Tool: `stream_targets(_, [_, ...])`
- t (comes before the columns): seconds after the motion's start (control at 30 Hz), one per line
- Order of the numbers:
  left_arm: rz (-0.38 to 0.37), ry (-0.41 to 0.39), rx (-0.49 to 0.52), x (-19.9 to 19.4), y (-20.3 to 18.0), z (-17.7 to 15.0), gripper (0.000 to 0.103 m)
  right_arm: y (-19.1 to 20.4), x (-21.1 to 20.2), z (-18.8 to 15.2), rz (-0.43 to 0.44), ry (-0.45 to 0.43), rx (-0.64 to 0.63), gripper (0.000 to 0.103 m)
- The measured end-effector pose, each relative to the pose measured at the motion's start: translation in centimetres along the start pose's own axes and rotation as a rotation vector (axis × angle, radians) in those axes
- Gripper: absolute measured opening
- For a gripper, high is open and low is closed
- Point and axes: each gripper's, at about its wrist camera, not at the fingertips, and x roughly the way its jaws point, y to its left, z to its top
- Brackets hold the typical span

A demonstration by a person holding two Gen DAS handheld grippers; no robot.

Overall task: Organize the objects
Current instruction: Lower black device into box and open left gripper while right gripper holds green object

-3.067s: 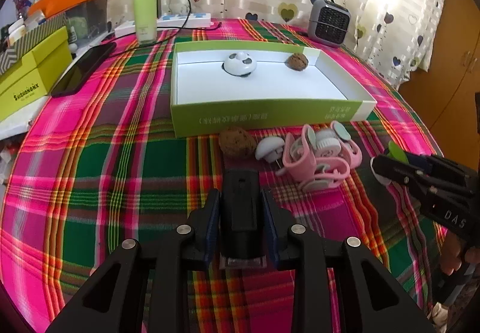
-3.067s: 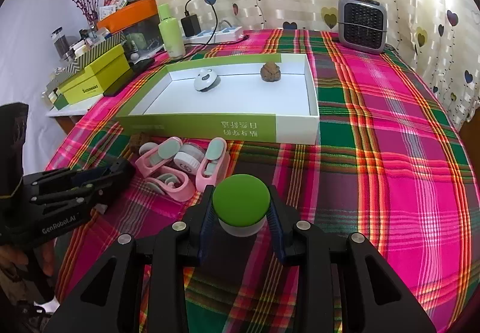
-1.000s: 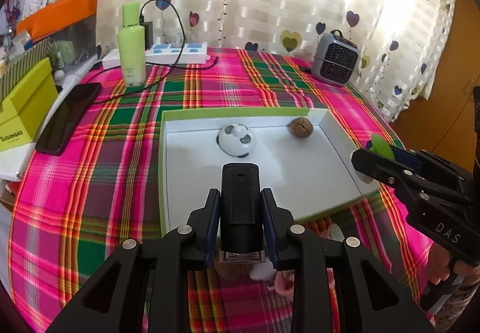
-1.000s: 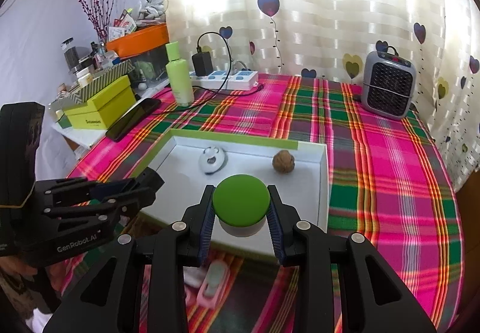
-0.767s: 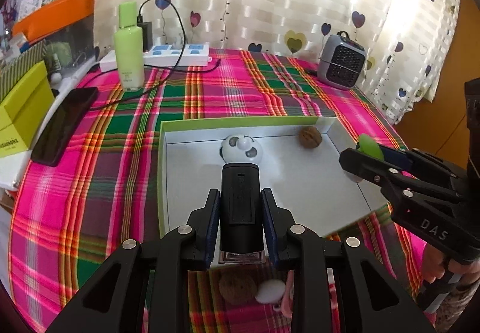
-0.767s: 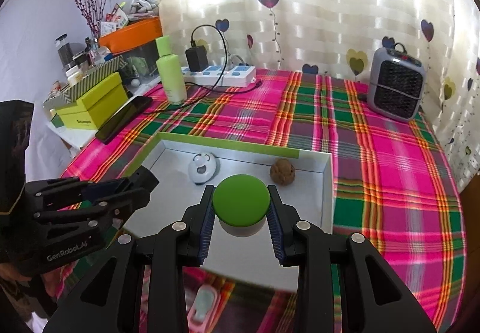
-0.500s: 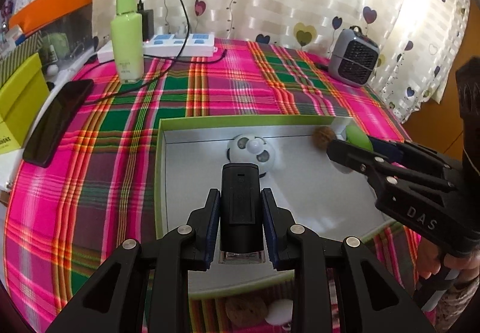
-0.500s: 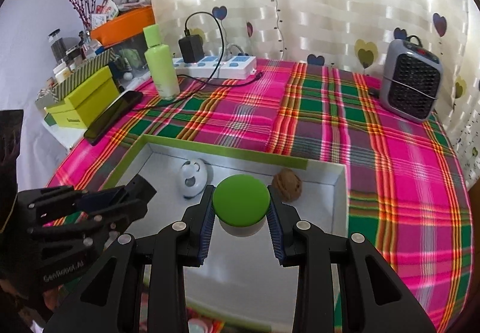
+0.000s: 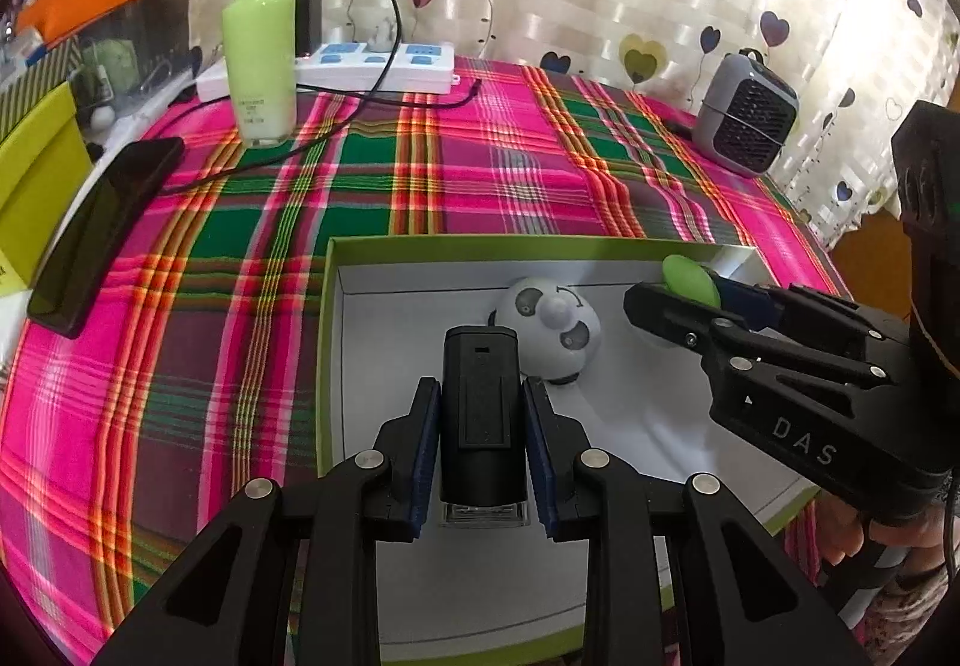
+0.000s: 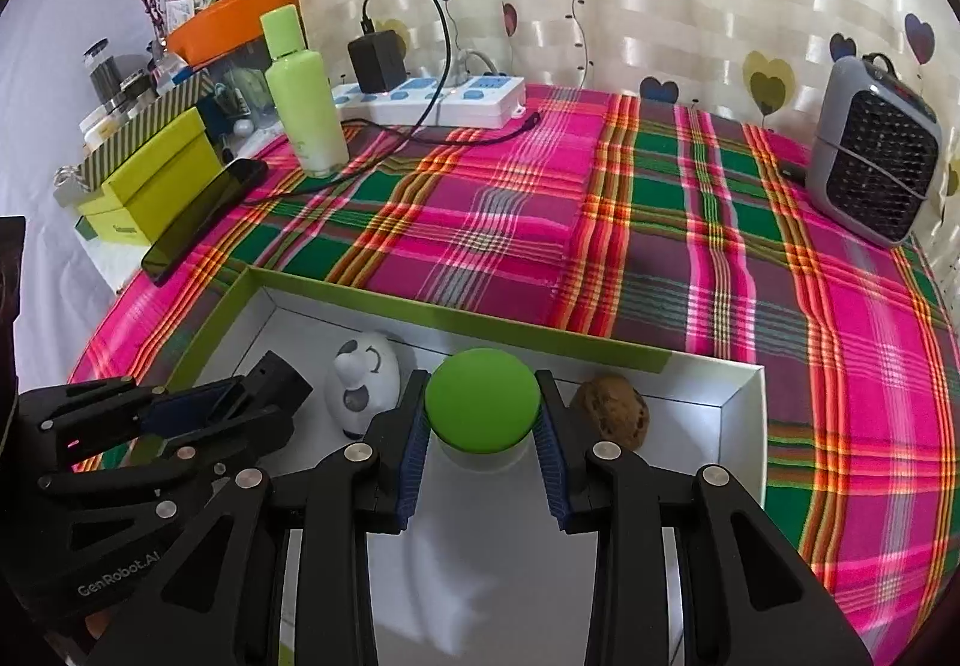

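Both grippers hang over the shallow white tray with lime-green card walls [image 9: 327,366], each carrying something to set down inside it, so the step in hand looks like the placing stage of the tidy-up.

The left gripper [image 9: 483,447] is clamped on a black rectangular plastic block with a clear base [image 9: 480,414]. Its long axis runs along the fingers, the black top aimed at the tray's far wall and the clear end back toward the camera. It sits over the tray's left half, nearer the left wall than the right.

The right gripper [image 10: 483,429] grips a round green domed cap on a pale body [image 10: 483,408]. The dome faces up toward the camera, the axis roughly upright. It hovers by the far wall, between a white round toy with grey face markings [image 10: 366,387] and a brown wrinkled walnut [image 10: 612,414] lying near the far right corner.

Next, I judge, each piece needs lowering onto bare tray floor before the jaws let go. The green cap has little room between its neighbours, and the black block should land short of the toy.
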Motion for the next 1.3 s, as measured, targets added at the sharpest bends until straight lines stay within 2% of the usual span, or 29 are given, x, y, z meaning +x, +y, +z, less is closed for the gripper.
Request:
stream_targets(0.17, [0.002, -0.002, -0.004, 0.2, 0.1, 0.4, 0.025, 0.0, 0.7, 0.2, -0.032, 0.041, -0.005, 0.034])
stream_targets(1.3, [0.029, 0.003, 0.010, 0.5, -0.3, 0.6, 0.026, -0.1, 1.2, 0.2, -0.036, 0.068, 0.006, 0.034])
